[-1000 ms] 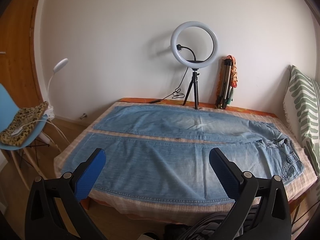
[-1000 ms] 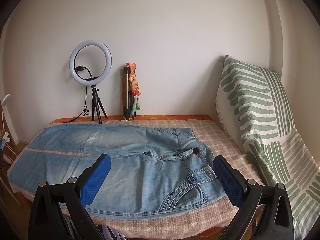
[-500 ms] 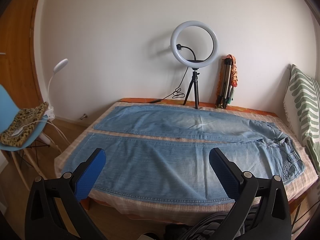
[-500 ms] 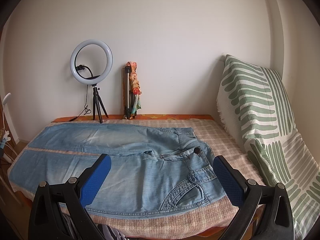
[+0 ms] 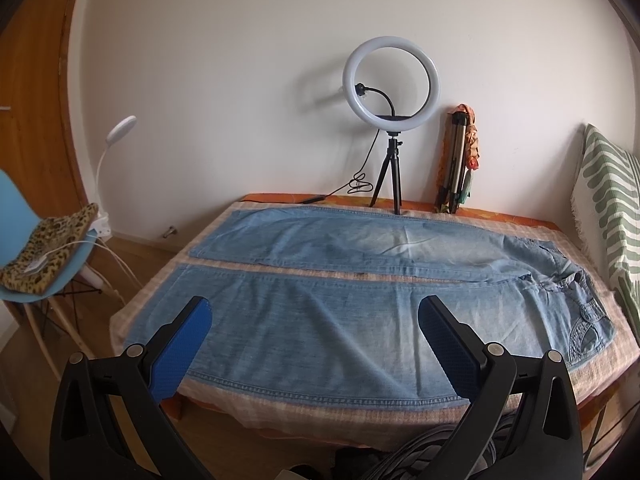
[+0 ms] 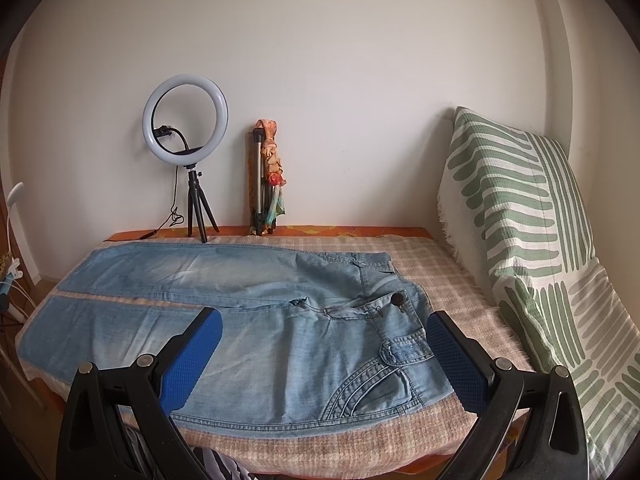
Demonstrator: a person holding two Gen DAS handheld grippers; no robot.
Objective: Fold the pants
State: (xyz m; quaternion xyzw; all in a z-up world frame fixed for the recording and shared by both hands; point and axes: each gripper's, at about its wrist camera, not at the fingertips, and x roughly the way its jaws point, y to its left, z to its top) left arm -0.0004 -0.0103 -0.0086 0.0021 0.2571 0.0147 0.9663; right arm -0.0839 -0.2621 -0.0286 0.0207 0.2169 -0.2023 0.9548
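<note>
- Light-blue denim pants [image 5: 360,304] lie flat and unfolded on the checked beige table cover [image 5: 360,404], legs apart, in front of the white ring light on its black tripod [image 5: 391,88].
- Left gripper [image 5: 314,344] spread wide, holding nothing, near leg.
- Right gripper [image 6: 324,354] likewise released, above waistband.
- Only left view: blue chair [image 5: 16,208].
- Right view shows the whole green-striped pillow [image 6: 520,232].

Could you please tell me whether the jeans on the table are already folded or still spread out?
Spread out: the jeans lie flat on the table, both legs side by side at full length, no fold visible.
</note>
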